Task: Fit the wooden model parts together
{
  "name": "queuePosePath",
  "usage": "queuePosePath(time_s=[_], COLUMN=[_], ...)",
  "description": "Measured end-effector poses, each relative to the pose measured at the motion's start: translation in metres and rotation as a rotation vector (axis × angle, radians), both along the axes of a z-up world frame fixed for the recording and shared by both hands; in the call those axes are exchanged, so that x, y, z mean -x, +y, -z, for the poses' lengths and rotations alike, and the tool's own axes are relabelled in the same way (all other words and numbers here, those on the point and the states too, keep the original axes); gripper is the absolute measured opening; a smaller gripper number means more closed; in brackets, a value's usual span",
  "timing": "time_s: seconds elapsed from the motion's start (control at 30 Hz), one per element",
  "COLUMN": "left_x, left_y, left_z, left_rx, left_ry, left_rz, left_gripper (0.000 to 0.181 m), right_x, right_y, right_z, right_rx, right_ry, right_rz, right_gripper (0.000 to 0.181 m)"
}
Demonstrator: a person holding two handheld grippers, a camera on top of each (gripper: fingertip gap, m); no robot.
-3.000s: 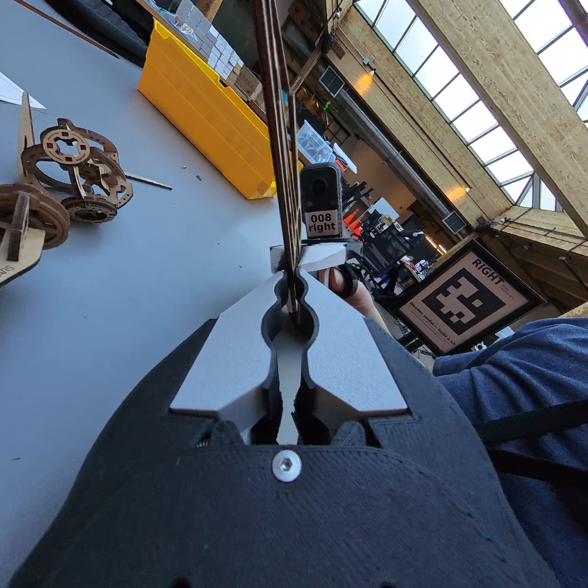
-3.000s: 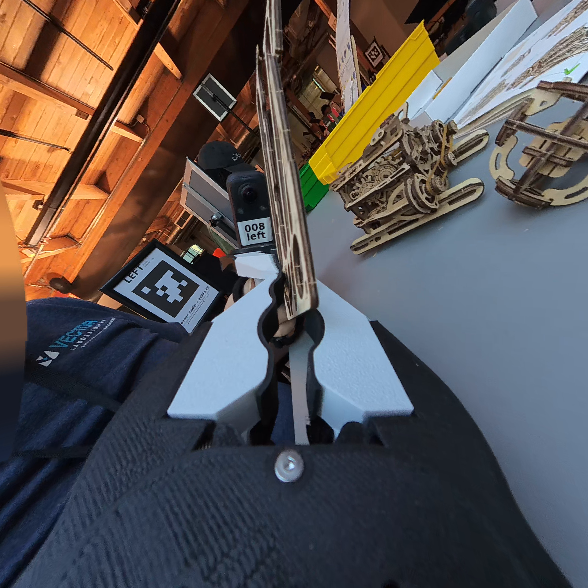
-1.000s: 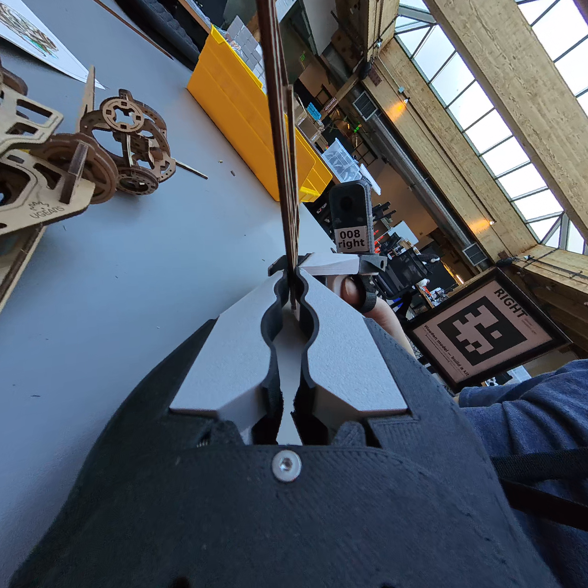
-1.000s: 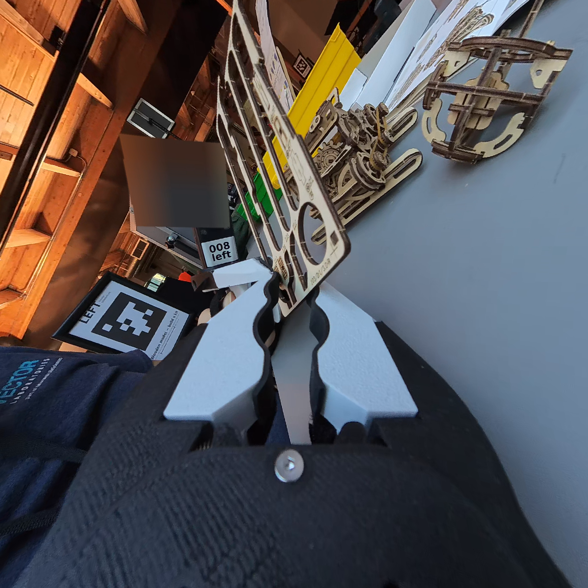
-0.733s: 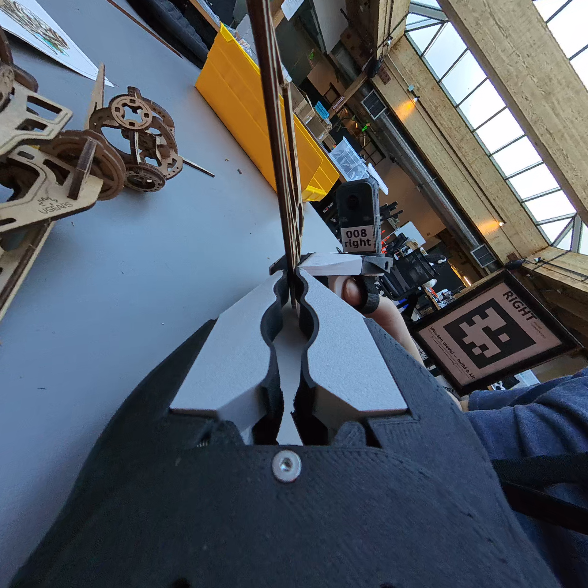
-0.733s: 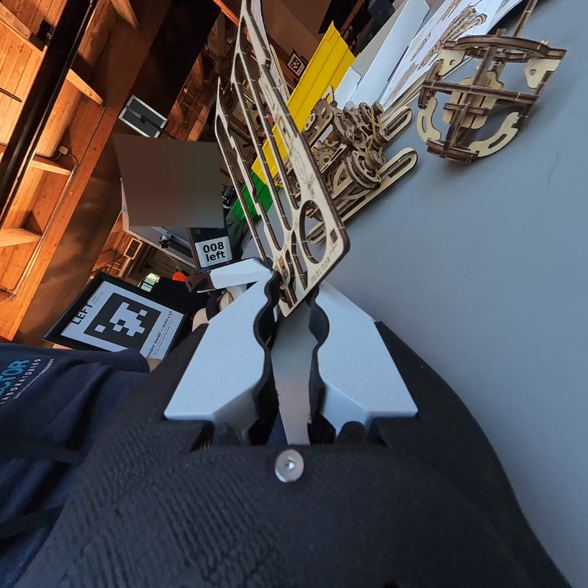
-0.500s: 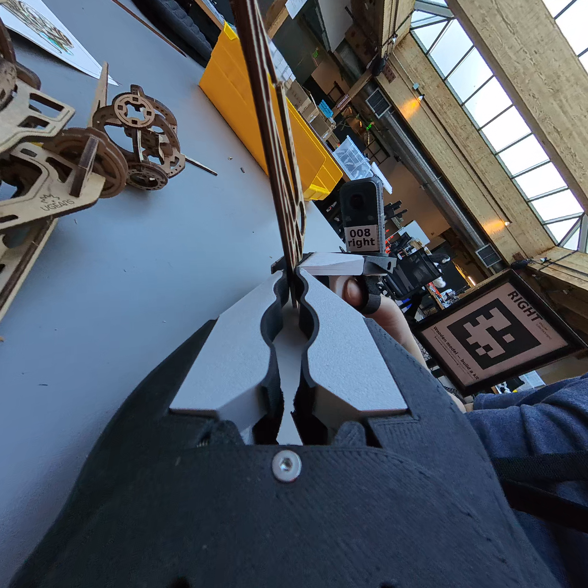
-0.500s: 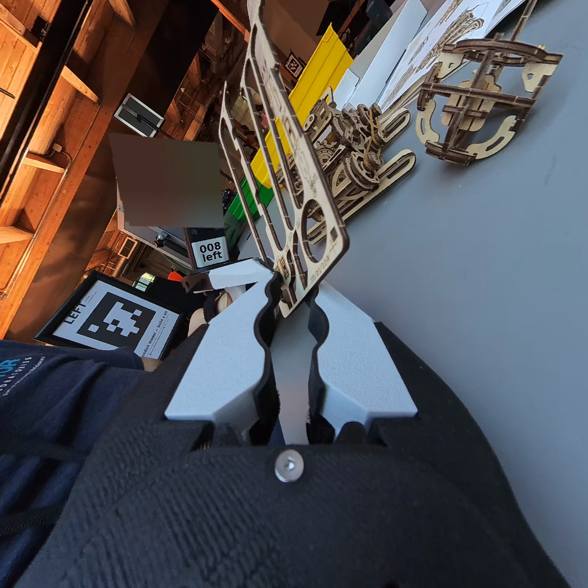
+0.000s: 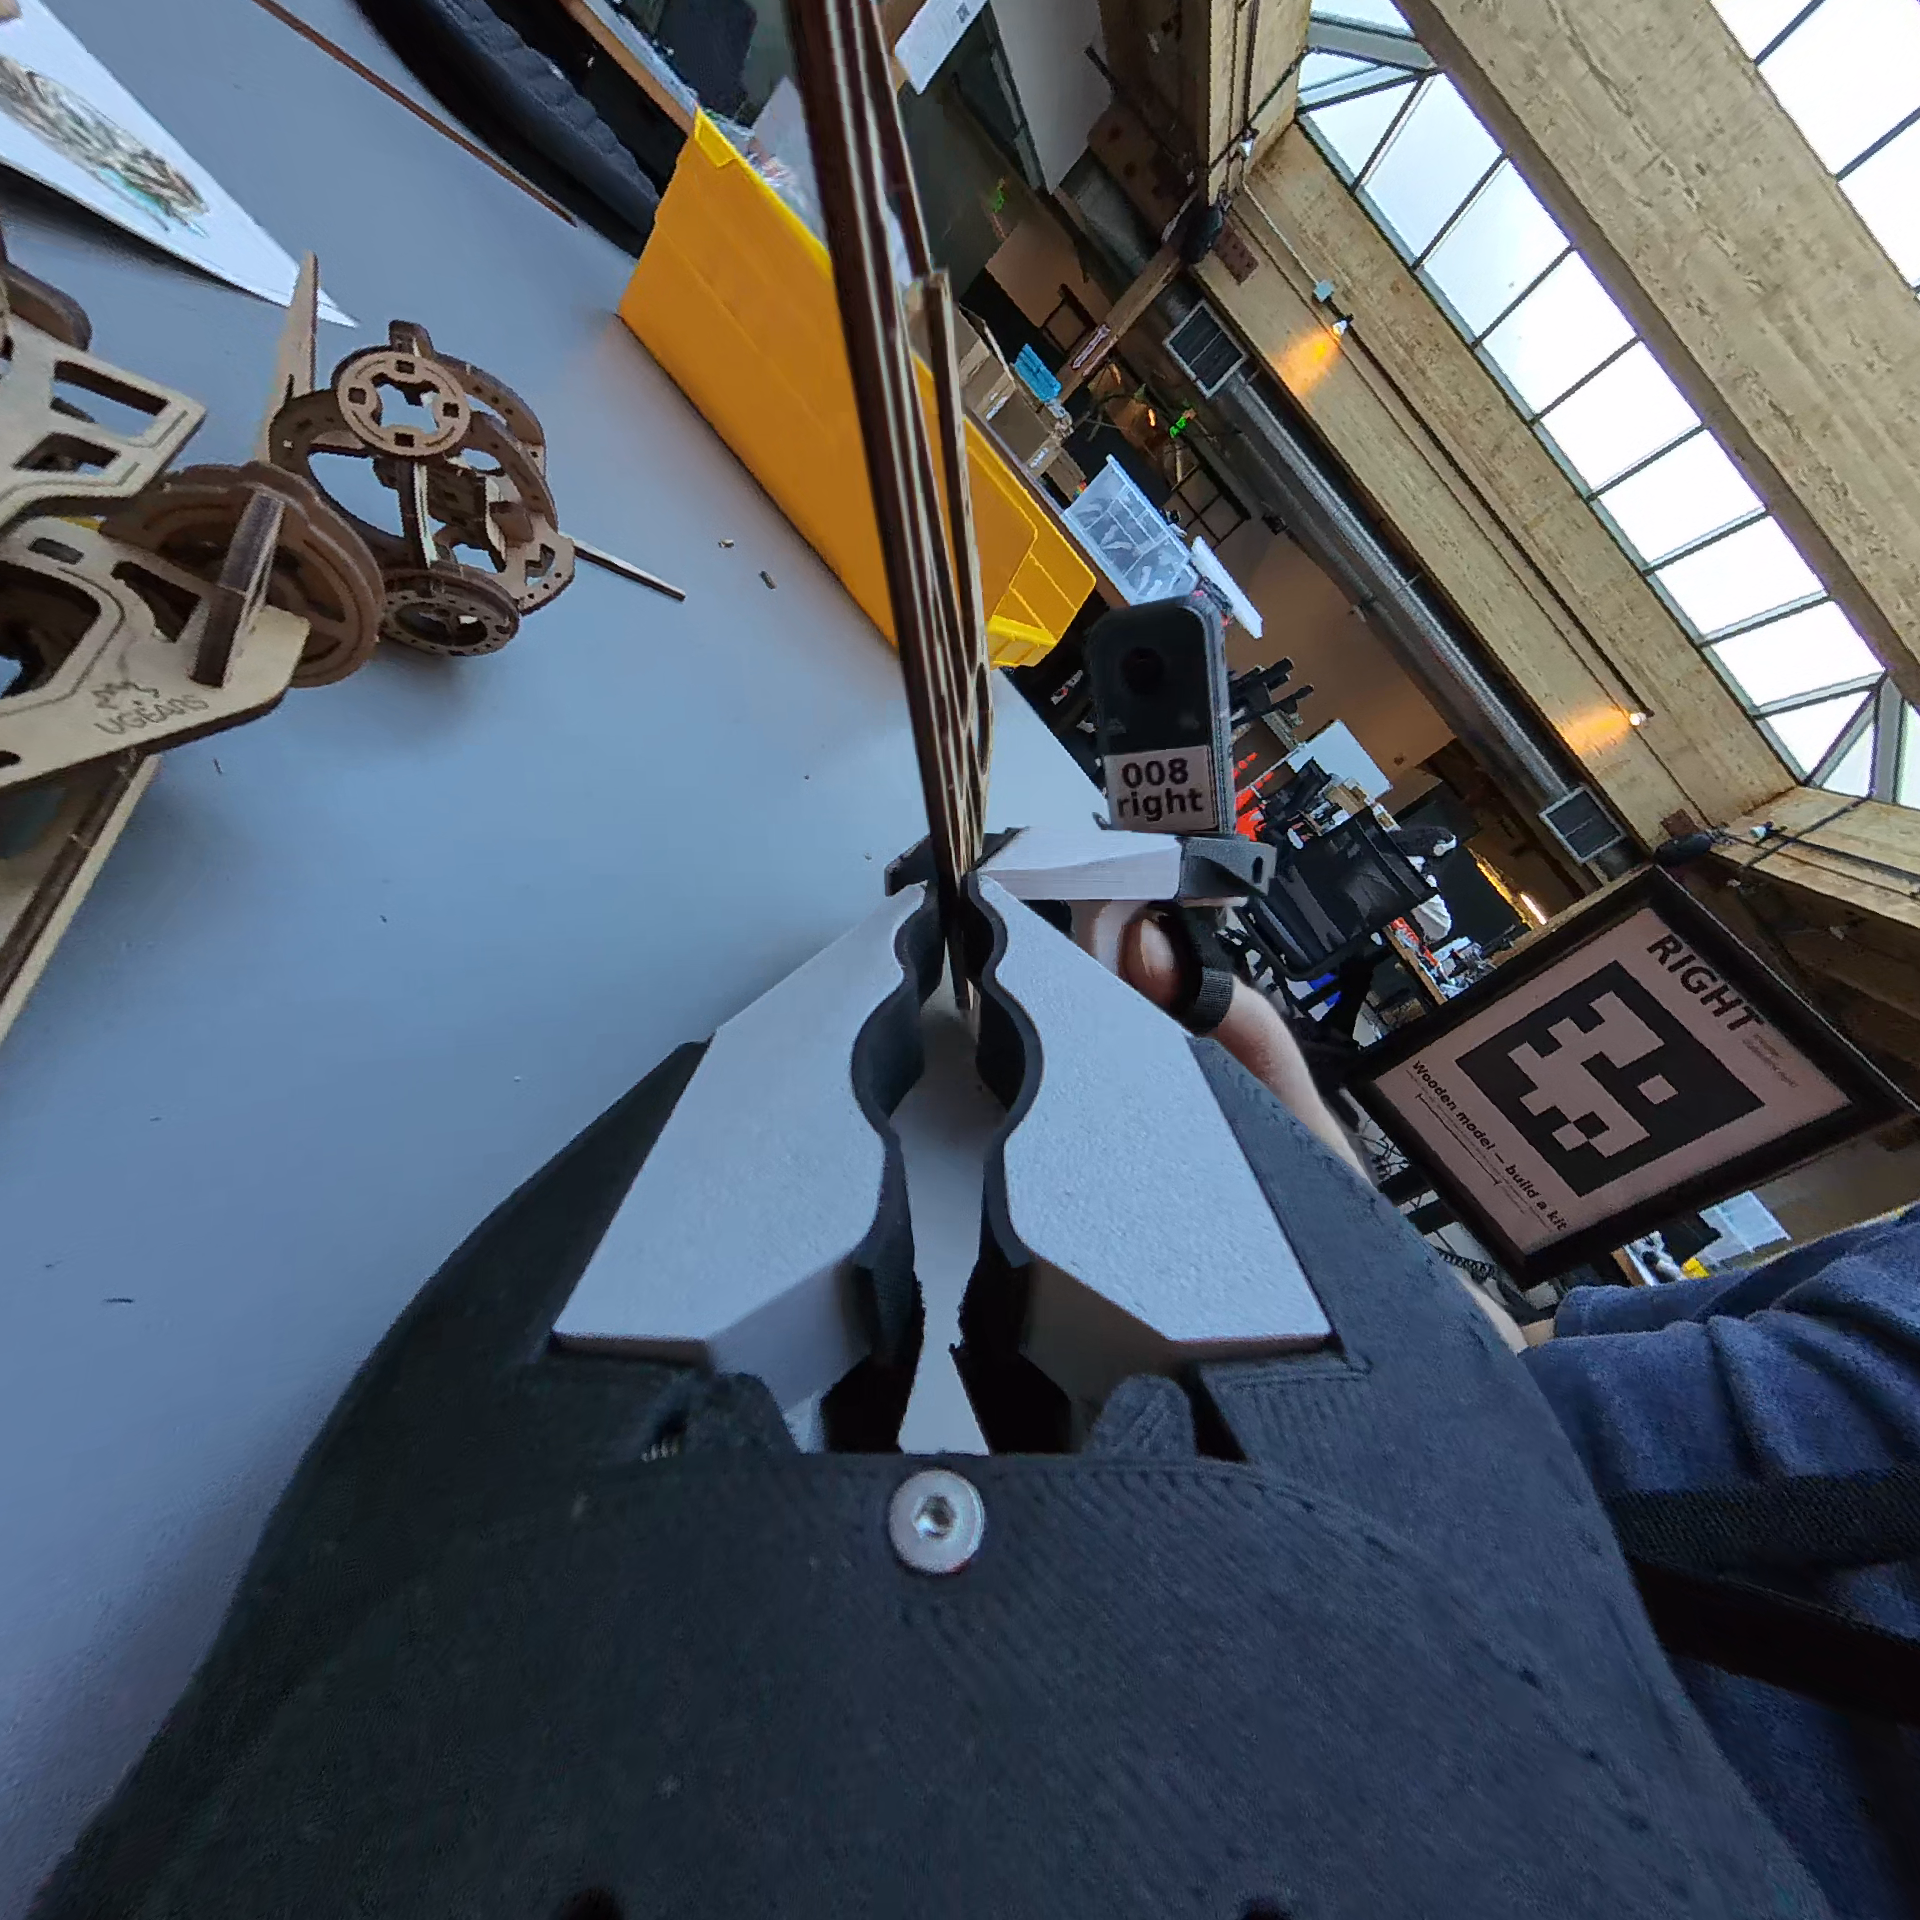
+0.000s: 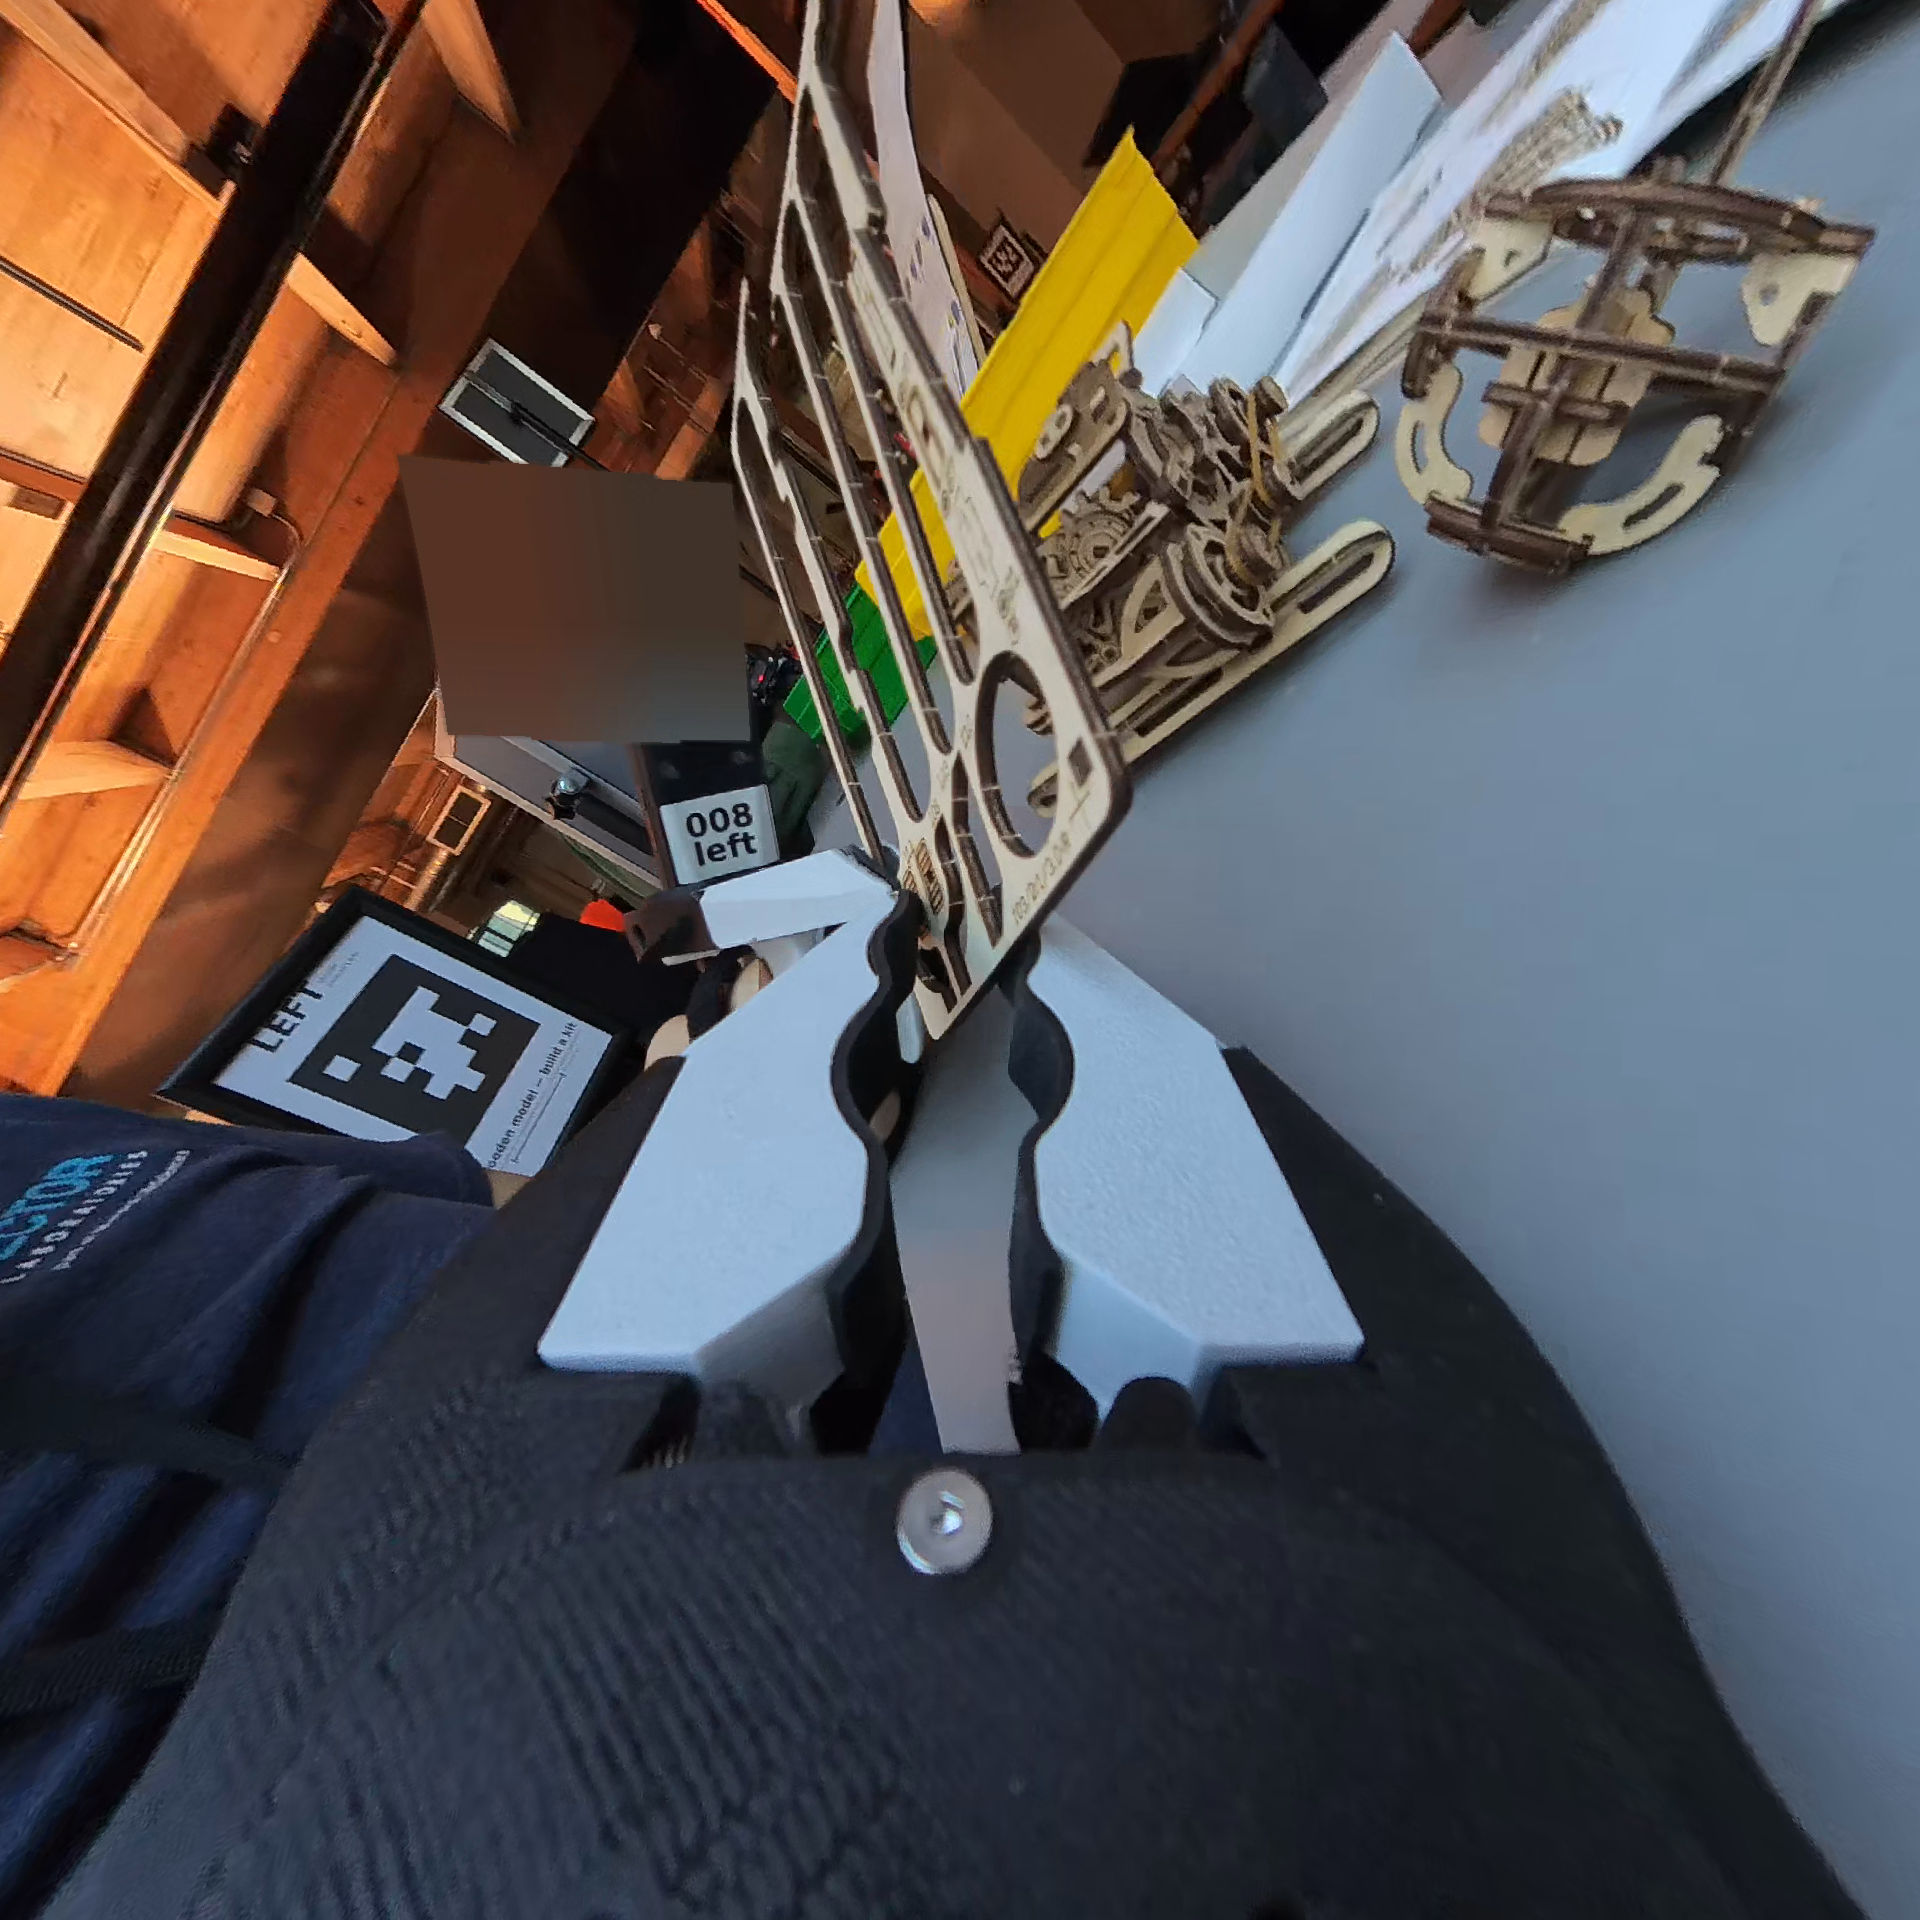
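A thin laser-cut wooden parts sheet (image 9: 896, 416) stands upright above the grey table (image 9: 416, 935). My left gripper (image 9: 958, 914) is shut on the sheet's lower edge. In the right wrist view the sheet (image 10: 1044, 878) shows its face, with long slots and a round hole. My right gripper (image 10: 961, 945) is open, and the sheet's lower corner sits loosely between its fingers. The two grippers face each other, tips almost touching. The right one shows in the left wrist view (image 9: 1081, 857), and the left one shows in the right wrist view (image 10: 790, 894).
Assembled wooden models stand on the table: a wheel cage (image 9: 416, 499), a flat-sided piece (image 9: 125, 665), a gear mechanism (image 10: 1174, 540) and a ring frame (image 10: 1621, 384). A yellow bin (image 9: 790, 395) lies behind. A blue sleeve (image 9: 1714, 1403) is at the right. My two grippers' fingertips are within a few centimetres of each other. The flat-sided piece (image 9: 125, 665) is about 11 centimeters from both grippers' fingertips.
My right gripper's jaws have opened off the sheet. The sheet has turned from edge-on to face-on in the right wrist view. My left gripper stays shut on it.
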State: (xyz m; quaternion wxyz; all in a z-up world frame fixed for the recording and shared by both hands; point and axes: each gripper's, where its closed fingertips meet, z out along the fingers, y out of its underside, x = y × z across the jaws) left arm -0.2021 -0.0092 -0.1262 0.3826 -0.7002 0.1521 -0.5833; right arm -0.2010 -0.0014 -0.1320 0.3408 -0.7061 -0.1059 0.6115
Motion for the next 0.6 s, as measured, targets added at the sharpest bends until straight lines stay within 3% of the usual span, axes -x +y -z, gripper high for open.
queuePosePath(time_s=[0.23, 0.6], left_x=[0.0, 0.009], left_y=[-0.005, -0.005], left_z=[-0.011, -0.033], left_rx=[-0.038, -0.064], left_ry=[-0.069, -0.232], left_rz=[0.029, -0.019], left_gripper=[0.0, 0.0], right_x=[-0.002, 0.001], right_y=[-0.002, -0.003], right_z=[-0.022, -0.04], right_rx=[-0.037, -0.021], right_ry=[0.163, 0.343], right_rz=[0.044, 0.063], right_gripper=[0.016, 0.001])
